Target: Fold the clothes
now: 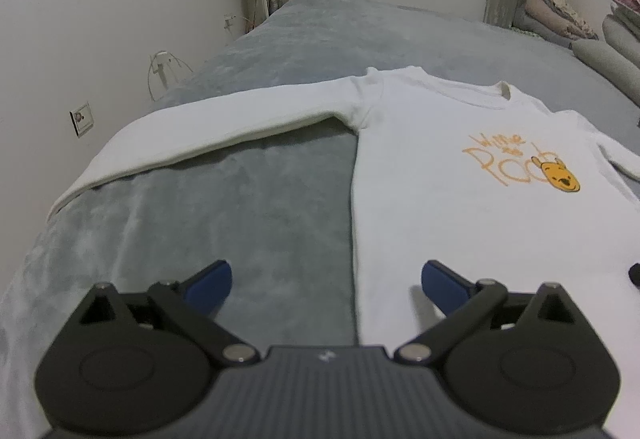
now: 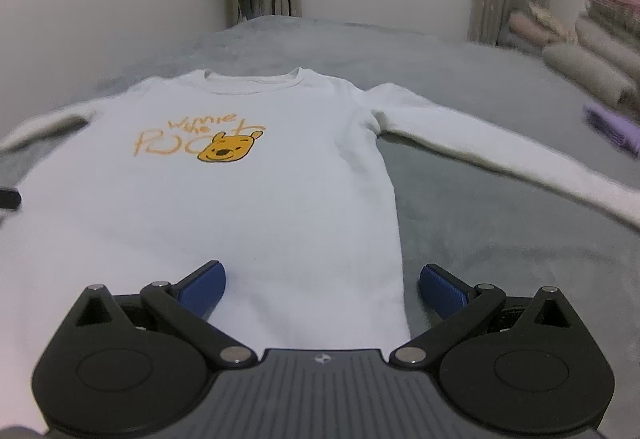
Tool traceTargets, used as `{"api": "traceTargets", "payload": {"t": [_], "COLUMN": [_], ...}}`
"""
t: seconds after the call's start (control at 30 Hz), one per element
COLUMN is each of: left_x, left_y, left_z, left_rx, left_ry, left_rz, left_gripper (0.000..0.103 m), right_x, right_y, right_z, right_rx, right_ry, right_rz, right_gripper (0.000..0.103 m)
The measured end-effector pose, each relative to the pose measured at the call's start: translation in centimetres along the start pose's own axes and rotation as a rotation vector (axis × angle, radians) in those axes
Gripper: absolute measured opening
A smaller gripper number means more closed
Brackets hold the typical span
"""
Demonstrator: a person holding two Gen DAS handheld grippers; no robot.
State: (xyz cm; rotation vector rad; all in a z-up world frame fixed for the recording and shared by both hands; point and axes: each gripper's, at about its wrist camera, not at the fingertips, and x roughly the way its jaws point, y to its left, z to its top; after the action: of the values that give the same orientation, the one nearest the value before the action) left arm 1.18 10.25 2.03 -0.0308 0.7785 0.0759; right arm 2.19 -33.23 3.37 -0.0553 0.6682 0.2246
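Both jaws stand wide apart and empty: the left gripper (image 1: pixel 326 281) straddles the left side edge of the white sweatshirt (image 1: pixel 460 207) near its hem, and the right gripper (image 2: pixel 322 281) straddles the right side edge. The sweatshirt lies flat, print up, sleeves spread, on the grey bed (image 1: pixel 248 199), collar toward the bed's far edge. It looks soft, light and limp, so a pinch at the hem corners or cuffs seems best.

The long-sleeved white cotton sweatshirt (image 2: pixel 224 207) carries orange handwritten lettering (image 2: pixel 192 131) and a yellow bear face outlined in black (image 2: pixel 228 151). It lies on a plush grey bed blanket (image 1: pixel 240 207). Both grippers have matte black linkages with dark blue finger pads (image 1: pixel 212 281). A folded lilac cloth (image 2: pixel 612 125) shows at the right.
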Motion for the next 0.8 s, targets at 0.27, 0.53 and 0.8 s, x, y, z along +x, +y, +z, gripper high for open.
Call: {"api": "traceTargets", "payload": {"t": [0.27, 0.53, 0.8], "left_x": [-1.4, -5.9, -8.2], "left_y": [0.5, 1.6, 1.2], "left_z": [-0.9, -4.0, -5.8], "left_rx": [-0.026, -0.033, 0.006], "left_ry": [0.008, 0.027, 0.036], "left_rz": [-0.026, -0.1, -0.113], "left_gripper": [0.096, 0.096, 0.063], "right_x": [-1.3, -8.0, -10.3], "right_y": [-0.4, -3.8, -4.1], "right_z": [0.2, -2.0, -3.9], "right_rx": [-0.102, 0.133, 0.237], "right_ry": [0.053, 0.157, 0.202], "right_rz": [0.075, 0.163, 0.164], "right_gripper": [0.103, 0.103, 0.103]}}
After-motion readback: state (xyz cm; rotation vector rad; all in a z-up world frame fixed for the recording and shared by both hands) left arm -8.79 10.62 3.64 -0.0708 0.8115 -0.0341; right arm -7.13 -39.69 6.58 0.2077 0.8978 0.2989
